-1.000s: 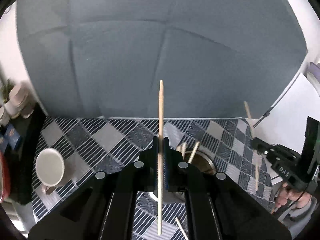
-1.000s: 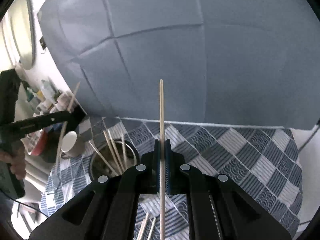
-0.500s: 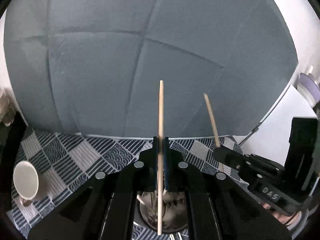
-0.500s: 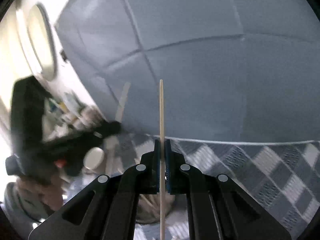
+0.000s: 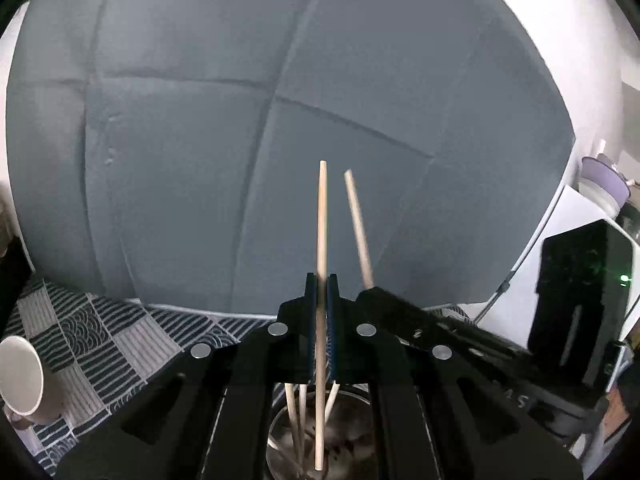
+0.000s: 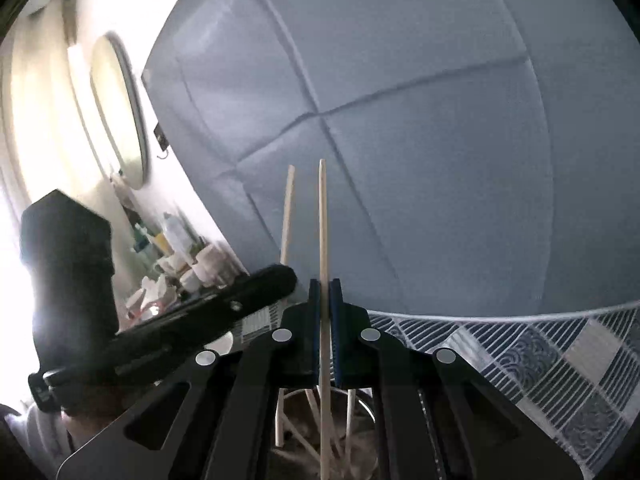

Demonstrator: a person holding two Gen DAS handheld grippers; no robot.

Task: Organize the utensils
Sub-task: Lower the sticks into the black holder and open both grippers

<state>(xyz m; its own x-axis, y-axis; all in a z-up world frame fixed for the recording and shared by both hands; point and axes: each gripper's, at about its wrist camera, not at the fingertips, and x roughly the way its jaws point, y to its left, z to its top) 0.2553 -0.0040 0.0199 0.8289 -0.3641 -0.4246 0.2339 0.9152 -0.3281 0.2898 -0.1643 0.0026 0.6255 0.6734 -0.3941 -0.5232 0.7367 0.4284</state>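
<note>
1. Both of my claws had swung in over the metal holder [image 5: 320, 440] since the earlier frames, where it sat lower left of the right claw and right of the left one; it now lay directly beneath each, between the finger arms.
2. My left claw [image 5: 321, 292] was pinched tight on one wooden chopstick [image 5: 321, 240], which stood upright, its thin tip up against the backdrop and its lower end hanging inside the holder's mouth.
3. My right claw [image 6: 325, 296] was clamped on a second chopstick [image 6: 323, 240], also upright, its lower end down among the sticks already in the holder [image 6: 328, 432].
4. Several loose chopsticks [image 5: 296, 408] leaned inside the holder, the same ones showing from the right view [image 6: 280, 412].
5. Earlier the two claws stood well apart; now they were just beside each other. The right claw [image 5: 400, 312] with its stick [image 5: 358, 224] showed close to the right of my left one, and the left claw [image 6: 240, 300] with its stick [image 6: 287, 216] close to the left of my right one.
6. A white mug [image 5: 20, 380], once farther in, sat at the left edge on the checked tablecloth [image 5: 100, 340].
7. Behind everything hung the grey creased backdrop [image 5: 280, 100]; on the right view's left side a round mirror [image 6: 120, 108] and a cluttered shelf of bottles [image 6: 176, 256] had come into fuller view.
</note>
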